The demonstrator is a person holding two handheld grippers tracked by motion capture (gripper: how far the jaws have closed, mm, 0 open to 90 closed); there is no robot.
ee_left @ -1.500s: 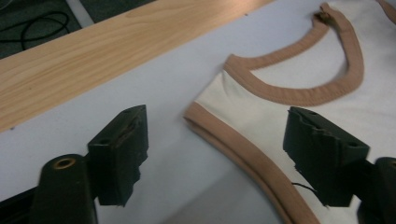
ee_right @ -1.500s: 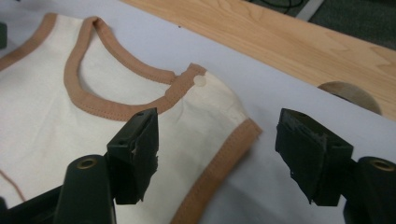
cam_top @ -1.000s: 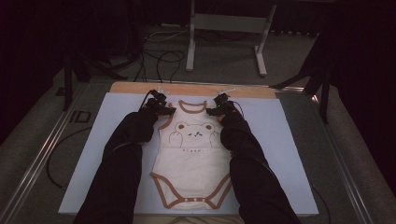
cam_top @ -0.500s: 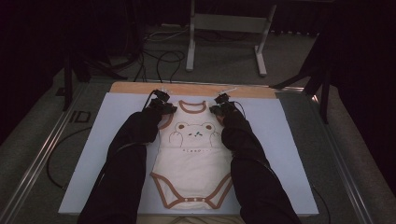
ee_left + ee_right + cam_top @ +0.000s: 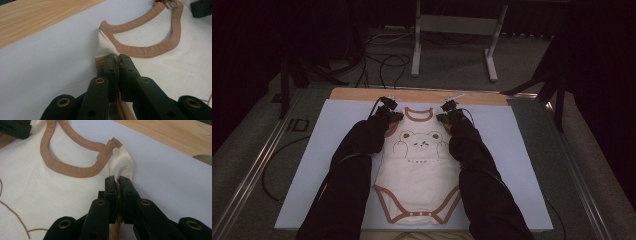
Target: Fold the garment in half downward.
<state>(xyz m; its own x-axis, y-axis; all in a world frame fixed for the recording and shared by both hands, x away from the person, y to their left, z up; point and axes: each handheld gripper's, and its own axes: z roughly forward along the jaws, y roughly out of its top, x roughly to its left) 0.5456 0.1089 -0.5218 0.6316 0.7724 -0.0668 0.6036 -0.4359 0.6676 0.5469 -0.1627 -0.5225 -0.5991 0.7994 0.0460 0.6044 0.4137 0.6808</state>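
Since the earlier frames both grippers had slid a little farther up the table, carrying the top of the bodysuit [image 5: 418, 165] toward the wooden strip [image 5: 362, 94] at the far edge. The cream garment, trimmed in brown and printed with a bear, lay flat and face up on the pale blue mat [image 5: 327, 165], its snap crotch nearest the person and its neckline [image 5: 418, 114] at the far end, between the two dark sleeves.

At the left, the left gripper [image 5: 388, 113] sat at the garment's left shoulder. In the left gripper view its jaws were clenched on the brown-edged shoulder strap [image 5: 105, 51], with a small tent of cream cloth raised just ahead of the tips [image 5: 118, 60] and the mat bare beside it.

At the right, the right gripper [image 5: 449, 114] sat at the opposite shoulder. In the right gripper view its jaws were likewise pinched tight on the shoulder fabric [image 5: 122, 166], which bunched up just past the tips [image 5: 117, 181], close to a snap tab on the neck binding. The neckline ran between the two grippers.
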